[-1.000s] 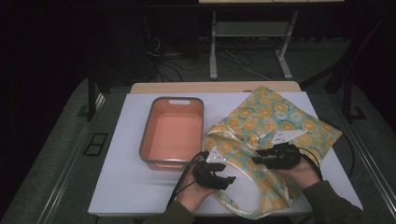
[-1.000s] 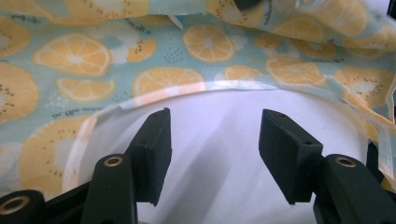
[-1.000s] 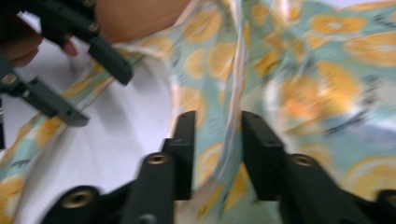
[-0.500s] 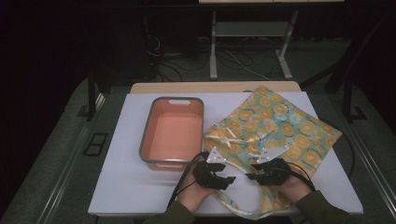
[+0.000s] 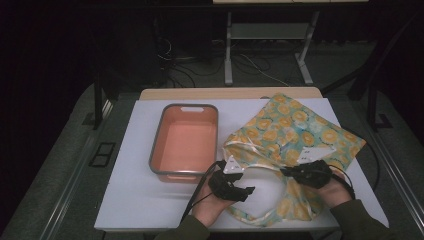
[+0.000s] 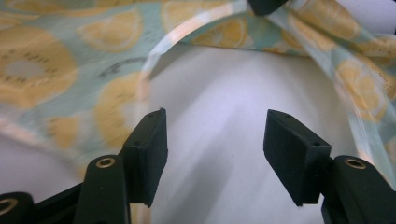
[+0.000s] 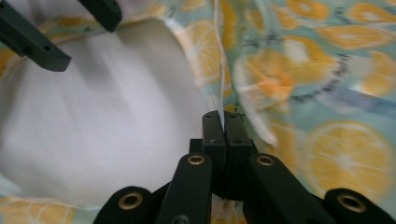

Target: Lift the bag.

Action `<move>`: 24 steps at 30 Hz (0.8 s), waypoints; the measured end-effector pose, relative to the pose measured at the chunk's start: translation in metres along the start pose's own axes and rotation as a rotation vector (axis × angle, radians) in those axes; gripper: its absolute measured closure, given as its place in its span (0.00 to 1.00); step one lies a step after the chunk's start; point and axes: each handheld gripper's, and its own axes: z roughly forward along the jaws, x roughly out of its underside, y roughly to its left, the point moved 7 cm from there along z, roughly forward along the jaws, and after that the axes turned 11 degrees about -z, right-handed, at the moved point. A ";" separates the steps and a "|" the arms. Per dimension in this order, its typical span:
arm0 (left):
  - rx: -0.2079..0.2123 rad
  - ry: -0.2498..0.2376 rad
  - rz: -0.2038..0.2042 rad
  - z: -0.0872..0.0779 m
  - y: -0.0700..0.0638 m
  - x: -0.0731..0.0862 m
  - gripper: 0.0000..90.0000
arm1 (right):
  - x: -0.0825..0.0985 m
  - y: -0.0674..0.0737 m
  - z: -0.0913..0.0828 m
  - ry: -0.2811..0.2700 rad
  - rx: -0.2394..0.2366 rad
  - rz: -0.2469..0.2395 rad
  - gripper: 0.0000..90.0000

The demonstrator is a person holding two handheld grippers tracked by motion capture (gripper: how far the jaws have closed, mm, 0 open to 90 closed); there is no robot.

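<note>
bag: teal, orange-slice print | tub: salmon, grey rim | table: white

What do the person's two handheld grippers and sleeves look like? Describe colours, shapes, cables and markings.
Both the left gripper and right gripper are matte black, with blocky jaws, brass-coloured rivets, a black trailing cable and a pale three-cornered top plate. The sleeves are dark olive green.

I'm holding my left gripper with jaws spread wide, my right gripper pinching tight on fabric.
</note>
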 end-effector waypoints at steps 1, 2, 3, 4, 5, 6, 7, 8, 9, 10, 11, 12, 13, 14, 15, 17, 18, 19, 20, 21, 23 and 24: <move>-0.002 -0.009 -0.003 0.000 0.000 -0.002 0.41 | 0.002 -0.004 -0.005 -0.003 0.009 0.007 1.00; -0.009 -0.020 -0.001 0.000 0.000 -0.004 0.41 | 0.004 -0.008 -0.008 -0.011 0.014 0.015 1.00; -0.014 -0.027 -0.001 0.000 0.001 -0.006 0.40 | 0.006 -0.012 -0.012 -0.020 0.015 0.025 1.00; -0.018 -0.030 -0.005 0.000 0.001 -0.008 0.40 | 0.007 -0.014 -0.014 -0.022 0.019 0.030 1.00; -0.018 -0.034 -0.011 0.002 0.001 -0.009 0.40 | 0.008 -0.015 -0.015 -0.024 0.021 0.032 1.00; -0.020 -0.038 -0.008 0.003 0.000 -0.010 0.40 | 0.008 -0.017 -0.016 -0.023 0.025 0.034 1.00; -0.025 -0.034 -0.003 0.006 -0.001 -0.011 0.40 | 0.009 -0.018 -0.017 -0.025 0.026 0.038 1.00; -0.041 -0.027 0.006 0.009 -0.001 -0.011 0.40 | 0.009 -0.019 -0.018 -0.024 0.024 0.038 1.00; -0.055 -0.024 0.008 0.012 -0.001 -0.011 0.39 | 0.009 -0.019 -0.018 -0.028 0.023 0.035 1.00; -0.055 -0.024 0.008 0.012 -0.001 -0.011 0.39 | 0.009 -0.019 -0.019 -0.029 0.023 0.038 1.00; -0.073 -0.015 0.000 0.019 0.001 -0.011 0.39 | 0.009 -0.020 -0.021 -0.039 0.022 0.038 1.00; -0.091 -0.011 -0.001 0.022 0.003 -0.011 0.39 | 0.009 -0.020 -0.022 -0.046 0.018 0.040 1.00; -0.090 -0.011 -0.010 0.025 0.004 -0.012 0.39 | 0.009 -0.021 -0.024 -0.049 0.023 0.038 1.00; -0.100 -0.010 -0.017 0.029 0.006 -0.012 0.40 | 0.010 -0.022 -0.026 -0.054 0.021 0.045 1.00; -0.112 -0.004 -0.023 0.032 0.008 -0.012 0.41 | 0.011 -0.023 -0.028 -0.060 0.024 0.047 1.00; -0.131 -0.001 -0.031 0.039 0.012 -0.013 0.45 | 0.013 -0.025 -0.031 -0.069 0.027 0.053 1.00; -0.131 -0.001 -0.031 0.039 0.012 -0.013 0.47 | 0.013 -0.025 -0.031 -0.069 0.027 0.053 1.00; -0.145 0.001 -0.028 0.046 0.014 -0.014 0.54 | 0.013 -0.027 -0.032 -0.076 0.028 0.061 1.00; -0.150 -0.004 -0.032 0.048 0.015 -0.015 0.57 | 0.013 -0.028 -0.032 -0.080 0.028 0.059 1.00; -0.149 -0.002 -0.039 0.050 0.017 -0.016 0.62 | 0.012 -0.028 -0.031 -0.084 0.026 0.061 1.00; -0.128 -0.024 -0.071 0.051 0.019 -0.019 0.82 | 0.010 -0.030 -0.030 -0.089 0.027 0.056 1.00; -0.118 -0.030 -0.080 0.051 0.020 -0.020 0.89 | 0.008 -0.031 -0.030 -0.095 0.026 0.058 1.00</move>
